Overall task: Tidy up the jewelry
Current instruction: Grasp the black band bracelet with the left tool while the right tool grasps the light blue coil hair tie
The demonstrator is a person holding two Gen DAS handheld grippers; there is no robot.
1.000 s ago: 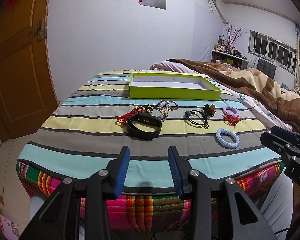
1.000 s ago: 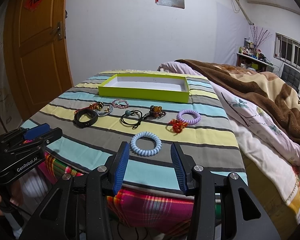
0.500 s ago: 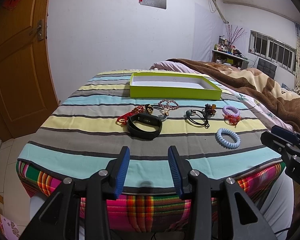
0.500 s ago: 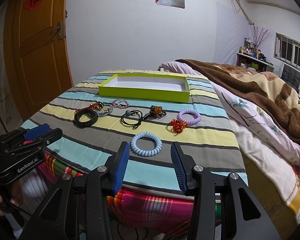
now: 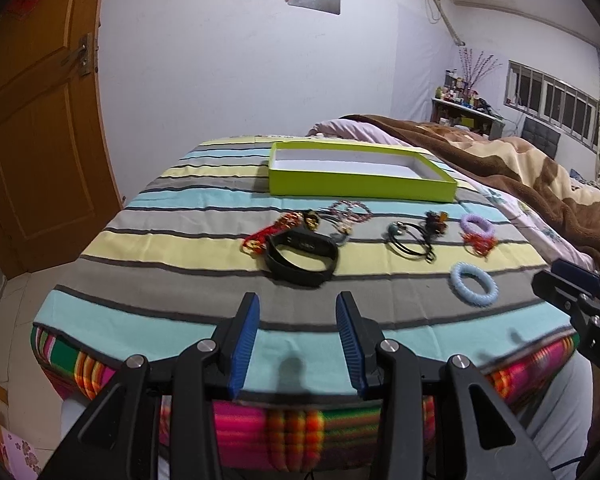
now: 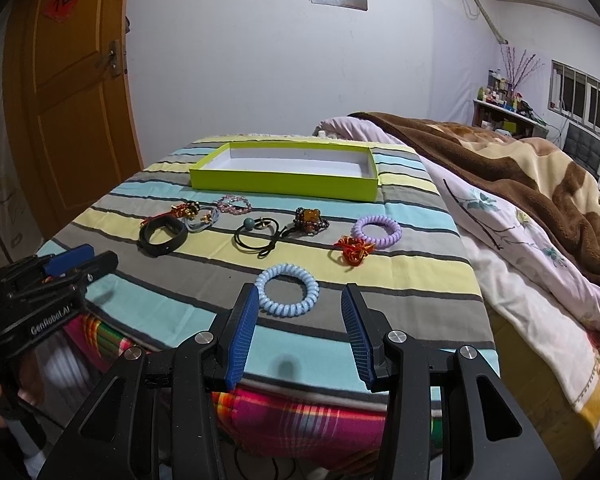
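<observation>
Two grippers up, both mine, both empty. Left gripper (image 5: 297, 312) has its blue pads spread wide, hanging over the near edge of the striped cloth-covered table (image 5: 172, 248), nothing btwn the fingers. Right gripper (image 6: 298, 312) is also spread wide, at the near edge too, w/ the light-blue spiral coil hair tie (image 6: 287, 289) lying just past and between its fingertips, not touching as far as I can tell.

Landmark = lime-green shallow cardboard box w/ white inside (image 6: 284, 178), at the far middle of the table, looks bare inside.

All jewelry sits on the cloth nearer to me than the box, in a loose row:
- black rubber wristband (image 5: 301, 256), near side of box, toward its left end.
- red-and-gold tassel charm (image 5: 274, 229), touching the wristband's left-far side.
- pink beaded bracelet (image 6: 233, 204), just in front of the box.
- black elastic hair tie w/ teal bead (image 6: 258, 234), in front of the box's middle.
- amber-and-dark beaded cluster (image 6: 309, 220), just right of that tie.
- purple spiral coil hair tie (image 6: 377, 232), in front of the box's right end.
- small red-orange knot ornament (image 6: 354, 249), touching the purple coil's near side.

Brown fleece blanket (image 6: 500, 160) on the bed, right of the box.
</observation>
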